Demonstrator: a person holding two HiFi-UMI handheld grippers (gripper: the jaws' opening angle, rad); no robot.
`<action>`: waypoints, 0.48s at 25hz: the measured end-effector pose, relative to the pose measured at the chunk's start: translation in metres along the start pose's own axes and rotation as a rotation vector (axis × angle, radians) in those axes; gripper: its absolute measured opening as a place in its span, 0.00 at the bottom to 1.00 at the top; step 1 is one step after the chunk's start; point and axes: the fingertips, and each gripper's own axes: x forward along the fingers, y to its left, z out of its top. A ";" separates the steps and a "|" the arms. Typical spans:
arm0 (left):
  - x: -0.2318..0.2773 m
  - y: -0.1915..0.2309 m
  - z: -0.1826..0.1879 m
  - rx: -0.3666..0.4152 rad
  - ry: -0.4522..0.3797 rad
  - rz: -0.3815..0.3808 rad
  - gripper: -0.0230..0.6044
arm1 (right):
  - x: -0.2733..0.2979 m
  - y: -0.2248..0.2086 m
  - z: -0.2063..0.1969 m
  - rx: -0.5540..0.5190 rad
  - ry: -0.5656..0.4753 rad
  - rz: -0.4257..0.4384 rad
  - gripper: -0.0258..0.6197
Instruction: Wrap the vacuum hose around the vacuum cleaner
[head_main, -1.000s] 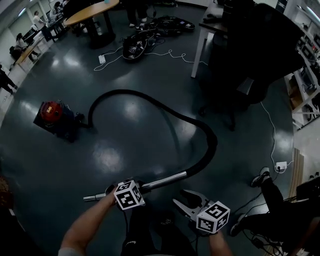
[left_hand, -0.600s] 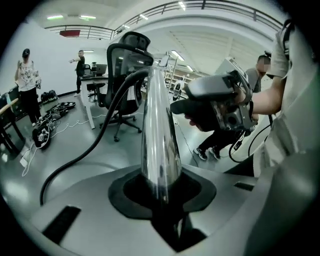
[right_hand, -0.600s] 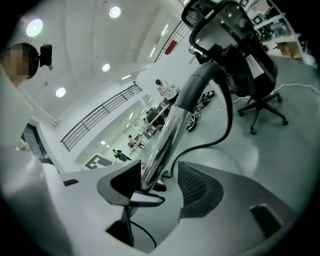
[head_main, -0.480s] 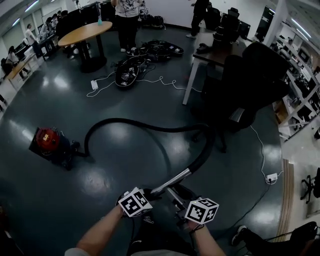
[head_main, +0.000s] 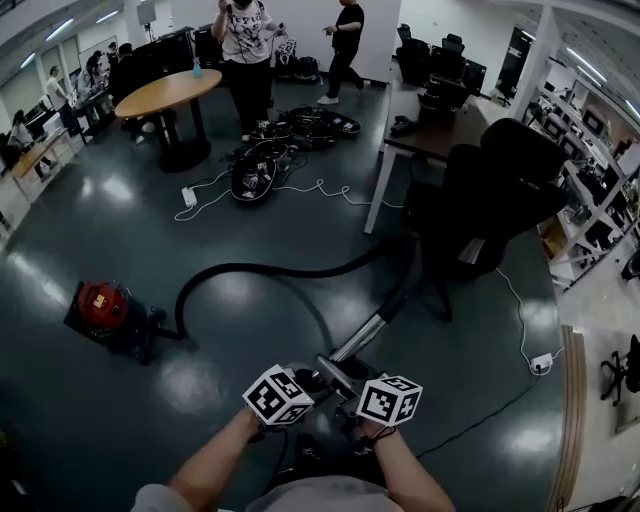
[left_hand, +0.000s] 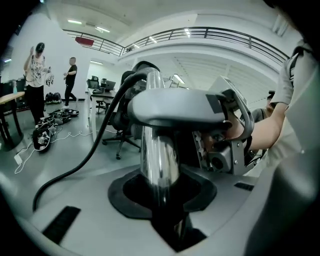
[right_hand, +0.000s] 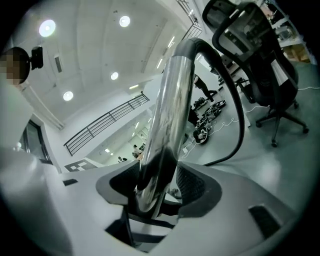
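Your left gripper (left_hand: 160, 200) clamps the wand (head_main: 365, 335), right gripper (right_hand: 150, 195) just opening around it; hose (head_main: 260, 270) not yet wrapped round vacuum cleaner (head_main: 105, 310).

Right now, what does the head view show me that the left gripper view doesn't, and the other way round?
Head view only: the red vacuum cleaner on the floor at left, and the hose's whole run from it to the metal tube. Left gripper view only: the left gripper's jaws clamped on the tube, and the balcony railing overhead. Both: the hose, the tube, the office chair and two people standing at the back.
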 end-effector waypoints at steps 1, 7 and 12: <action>-0.003 0.001 0.005 0.004 -0.001 0.007 0.23 | 0.003 0.004 0.005 -0.011 -0.006 0.015 0.40; -0.014 0.008 0.016 -0.034 -0.022 0.051 0.23 | 0.019 0.018 0.015 -0.085 0.035 0.056 0.35; -0.016 0.019 0.035 -0.060 -0.057 0.125 0.23 | 0.028 0.022 0.034 -0.122 0.057 0.091 0.35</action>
